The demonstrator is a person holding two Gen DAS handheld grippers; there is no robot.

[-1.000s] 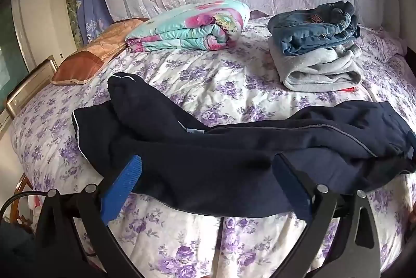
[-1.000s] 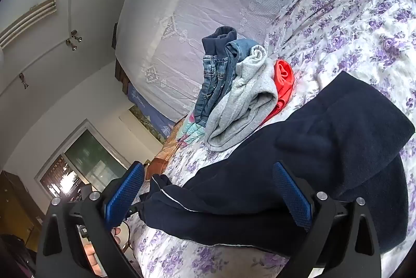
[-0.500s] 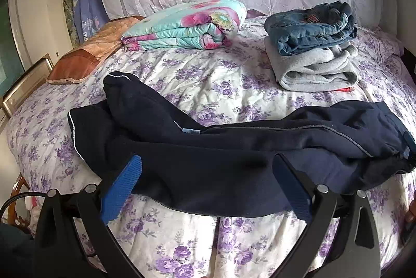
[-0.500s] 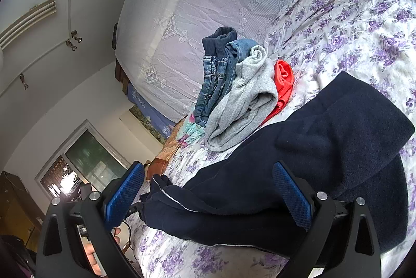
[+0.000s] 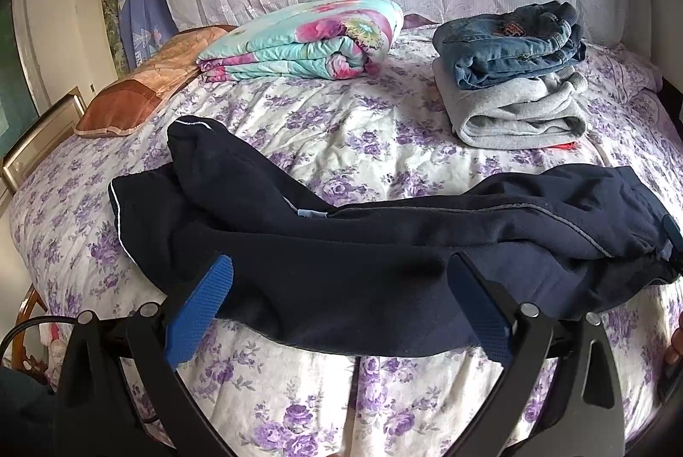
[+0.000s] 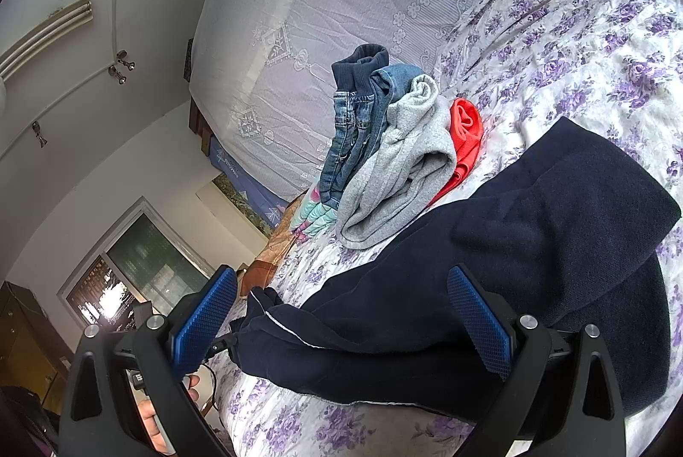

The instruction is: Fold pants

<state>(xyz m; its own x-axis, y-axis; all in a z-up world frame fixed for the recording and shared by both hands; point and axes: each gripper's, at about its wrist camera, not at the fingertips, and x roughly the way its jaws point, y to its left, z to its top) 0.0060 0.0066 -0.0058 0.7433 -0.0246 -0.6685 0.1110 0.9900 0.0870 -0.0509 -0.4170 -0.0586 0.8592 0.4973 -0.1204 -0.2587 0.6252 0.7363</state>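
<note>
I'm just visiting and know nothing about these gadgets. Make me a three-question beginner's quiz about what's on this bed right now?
1. True or false: the left gripper and the right gripper are both open and gripping nothing.
2. Multiple choice: what lies directly under the folded jeans? A) the floral quilt B) the grey sweatpants C) the orange pillow
3. Fill in: the navy pants lie stretched across the ____ bedspread, not yet folded small.

Key: 1 true; 2 B; 3 purple-flowered.
</note>
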